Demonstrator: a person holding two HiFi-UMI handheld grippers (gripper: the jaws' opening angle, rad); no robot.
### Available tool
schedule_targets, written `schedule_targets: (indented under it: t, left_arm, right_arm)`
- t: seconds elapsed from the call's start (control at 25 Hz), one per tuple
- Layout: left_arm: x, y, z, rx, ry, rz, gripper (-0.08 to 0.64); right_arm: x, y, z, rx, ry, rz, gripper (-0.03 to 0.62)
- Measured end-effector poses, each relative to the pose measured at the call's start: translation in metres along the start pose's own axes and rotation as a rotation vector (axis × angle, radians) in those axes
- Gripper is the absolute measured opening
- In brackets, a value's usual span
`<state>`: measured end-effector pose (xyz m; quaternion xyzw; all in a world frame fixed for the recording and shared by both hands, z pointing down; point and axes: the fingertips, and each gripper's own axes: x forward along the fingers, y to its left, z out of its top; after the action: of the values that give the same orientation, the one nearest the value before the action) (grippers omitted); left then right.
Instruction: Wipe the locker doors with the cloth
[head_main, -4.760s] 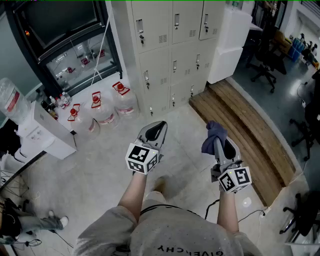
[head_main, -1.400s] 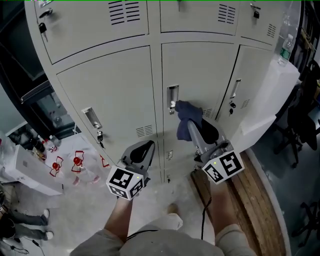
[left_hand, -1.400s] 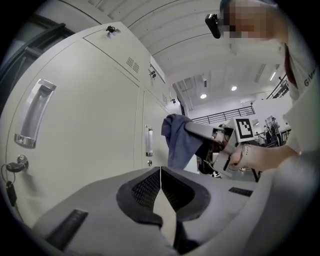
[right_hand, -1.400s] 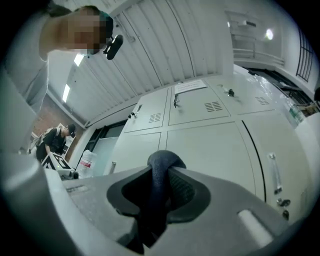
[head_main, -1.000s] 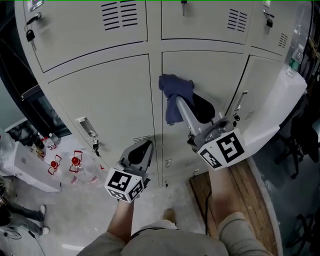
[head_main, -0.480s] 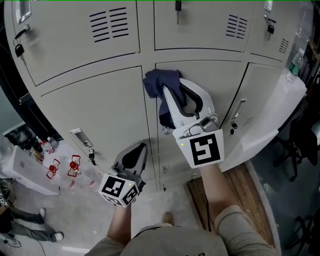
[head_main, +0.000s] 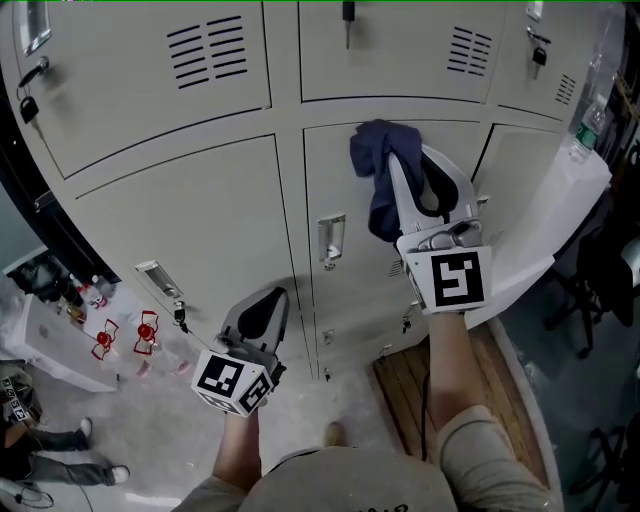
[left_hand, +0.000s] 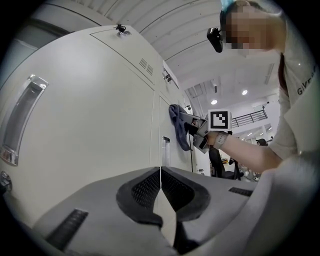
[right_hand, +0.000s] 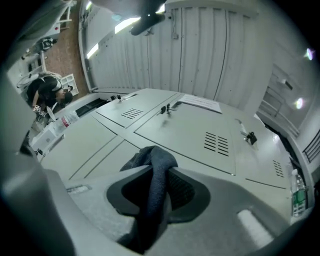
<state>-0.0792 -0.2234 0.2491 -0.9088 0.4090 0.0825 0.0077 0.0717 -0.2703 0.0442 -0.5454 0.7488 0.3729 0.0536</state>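
Right tool (head_main: 392, 165): clamped on the cloth (head_main: 378, 175)
Cloth: looks pressed on the middle locker door (head_main: 335, 170), at its top edge, with most of the door below it
Left tool (head_main: 262, 306): closed, empty, hanging lower left, farther off

Your right arm (head_main: 443, 355) is stretched forward and up, with the right gripper (head_main: 403, 165) held high and its jaws clamped on the cloth (head_main: 381, 205). Your left arm (head_main: 240, 442) sits lower and closer in. The left gripper (head_main: 268, 300) points forward, jaws pressed together, nothing between them.
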Motion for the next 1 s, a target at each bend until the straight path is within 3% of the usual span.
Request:
schedule_targets:
  t: [0.48, 0.8, 0.92, 1.0]
  left_arm:
    - [-0.004, -0.009, 0.002, -0.005, -0.005, -0.012, 0.005]
    - [-0.005, -0.011, -0.002, 0.001, 0.001, -0.005, 0.005]
    - [-0.005, -0.011, -0.004, 0.000, -0.002, -0.012, 0.005]
    - [-0.004, -0.012, -0.004, -0.009, -0.009, -0.021, 0.005]
  right_arm:
    - [-0.024, -0.083, -0.046, -0.033, 0.156, -0.212, 0.078]
    - [-0.032, -0.108, -0.058, -0.021, 0.184, -0.298, 0.077]
    - [-0.036, -0.115, -0.063, -0.001, 0.194, -0.312, 0.075]
    - [-0.038, -0.120, -0.067, 0.066, 0.198, -0.319, 0.075]
